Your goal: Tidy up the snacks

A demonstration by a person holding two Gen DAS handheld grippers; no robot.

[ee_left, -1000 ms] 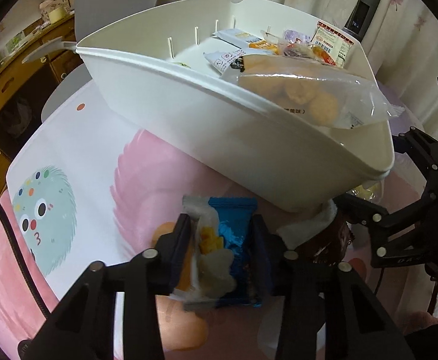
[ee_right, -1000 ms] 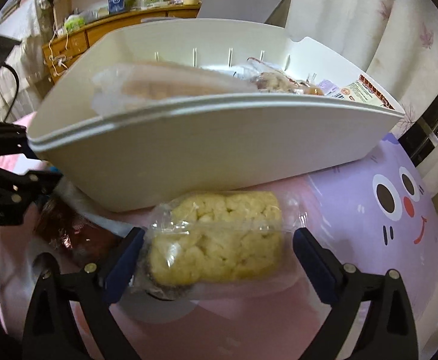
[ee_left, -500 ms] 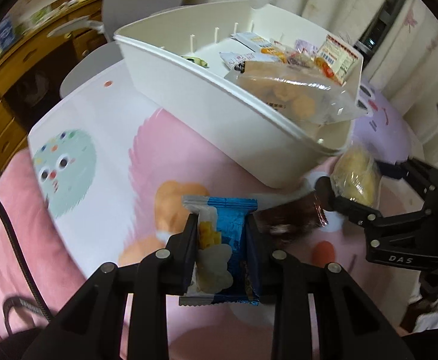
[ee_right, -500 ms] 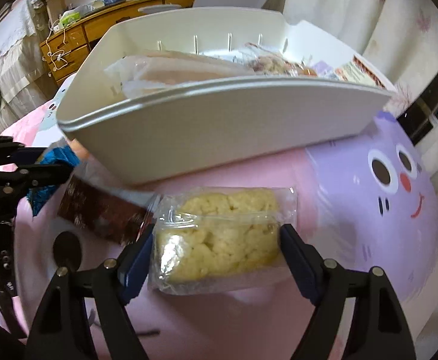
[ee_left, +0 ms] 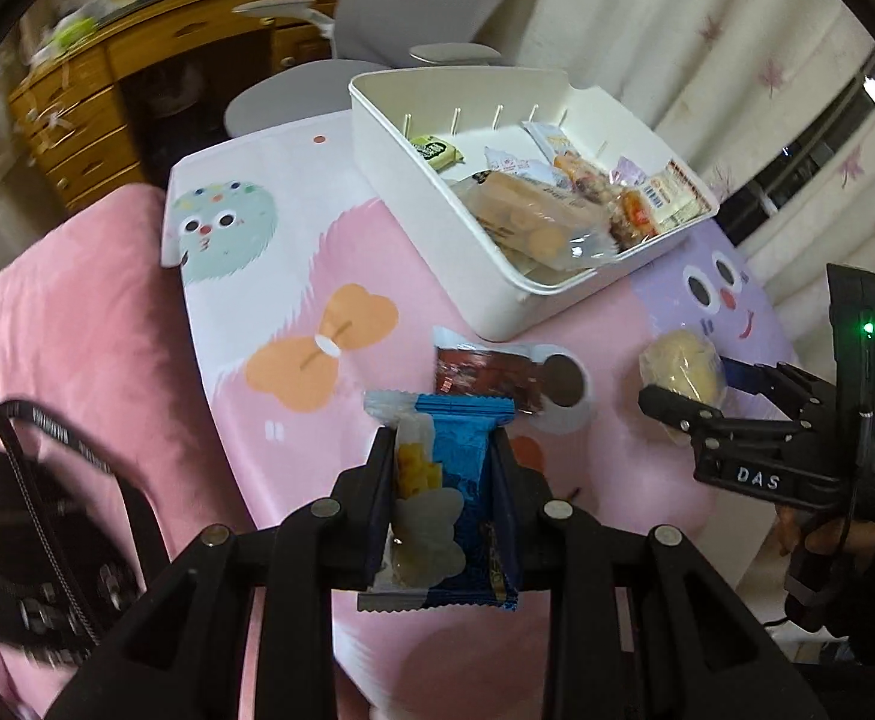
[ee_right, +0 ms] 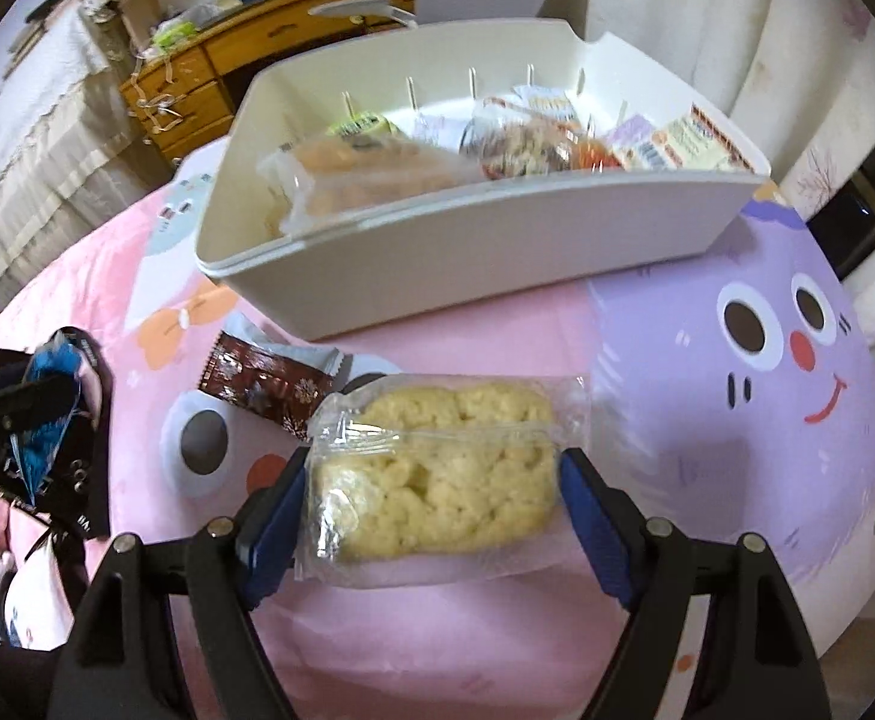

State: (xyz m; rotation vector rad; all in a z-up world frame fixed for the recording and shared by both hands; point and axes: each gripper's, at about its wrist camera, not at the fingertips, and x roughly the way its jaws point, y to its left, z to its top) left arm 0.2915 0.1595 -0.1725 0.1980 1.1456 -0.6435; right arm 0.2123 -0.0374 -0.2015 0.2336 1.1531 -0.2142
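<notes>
My left gripper (ee_left: 443, 450) is shut on a blue snack packet (ee_left: 455, 492) and holds it above the table. In the right wrist view that gripper (ee_right: 17, 408) and the blue packet (ee_right: 47, 438) show blurred at the left edge. My right gripper (ee_right: 431, 471) is shut on a clear-wrapped yellow rice cake (ee_right: 437, 480), pads against both ends. The left wrist view shows the right gripper (ee_left: 686, 384) holding the rice cake (ee_left: 680, 360) at the right. A brown packet (ee_left: 485, 375) (ee_right: 263, 387) lies on the mat between the grippers. Beyond it stands the white bin (ee_left: 437, 240) (ee_right: 467, 264) with several snacks.
The table wears a cartoon-printed mat (ee_left: 317, 276) with a purple face (ee_right: 767, 360) at the right. Pink bedding (ee_left: 77, 360) lies to the left. A grey chair (ee_left: 413, 12) and a wooden desk (ee_left: 77, 102) stand behind the bin, curtains (ee_left: 677, 30) at the right.
Both grippers have risen from the table with their snacks, so the bin now sits farther off. The right jaws closed in onto the rice cake. The brown packet stayed on the mat.
</notes>
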